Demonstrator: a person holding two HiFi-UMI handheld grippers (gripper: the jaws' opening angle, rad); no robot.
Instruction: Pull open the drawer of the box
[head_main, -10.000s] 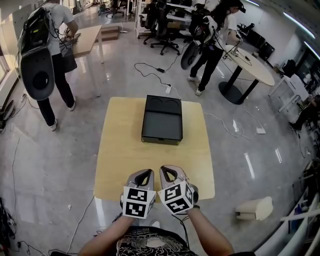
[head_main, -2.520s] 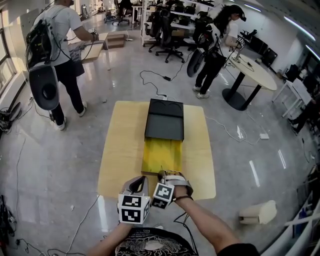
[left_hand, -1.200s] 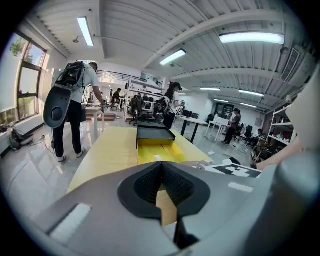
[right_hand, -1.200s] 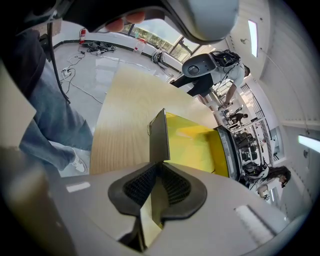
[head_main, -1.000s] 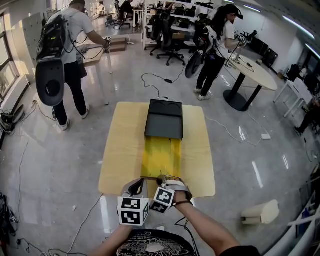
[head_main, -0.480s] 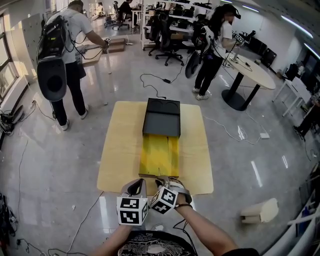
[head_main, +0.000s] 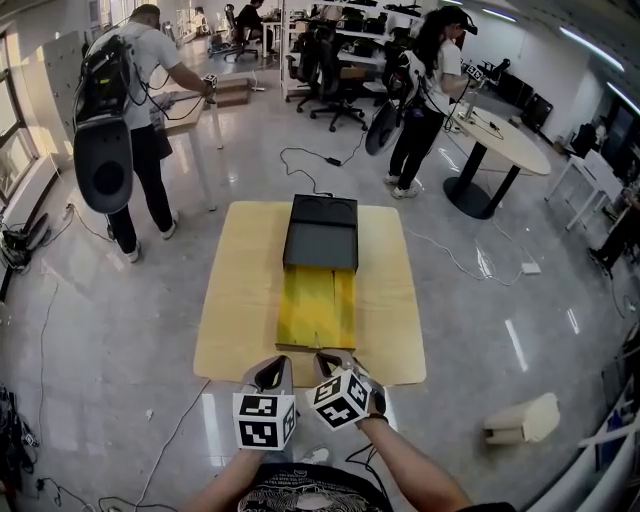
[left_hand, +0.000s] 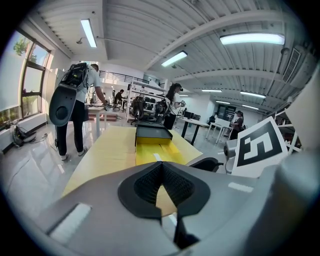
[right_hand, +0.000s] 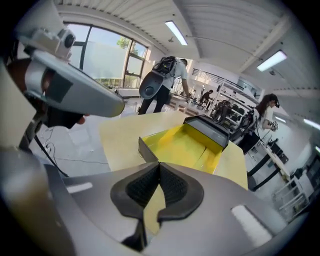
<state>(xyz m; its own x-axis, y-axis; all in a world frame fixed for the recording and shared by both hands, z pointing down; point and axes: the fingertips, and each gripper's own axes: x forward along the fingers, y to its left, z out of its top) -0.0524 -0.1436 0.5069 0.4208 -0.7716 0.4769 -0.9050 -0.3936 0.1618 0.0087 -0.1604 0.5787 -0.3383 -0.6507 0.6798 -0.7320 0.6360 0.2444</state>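
left gripper (head_main: 276, 364): jaws together, empty | right gripper (head_main: 331, 358): jaws just closed, empty

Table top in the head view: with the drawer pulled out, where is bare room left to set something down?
Two bare strips of the table: one left of the black box and its yellow drawer, one right of them. Box and drawer fill the middle almost to the near edge, where the left gripper and right gripper crowd in, both shut.

Light wooden table (head_main: 240, 300), black box (head_main: 321, 232) on it, yellow drawer (head_main: 317, 307) pulled open
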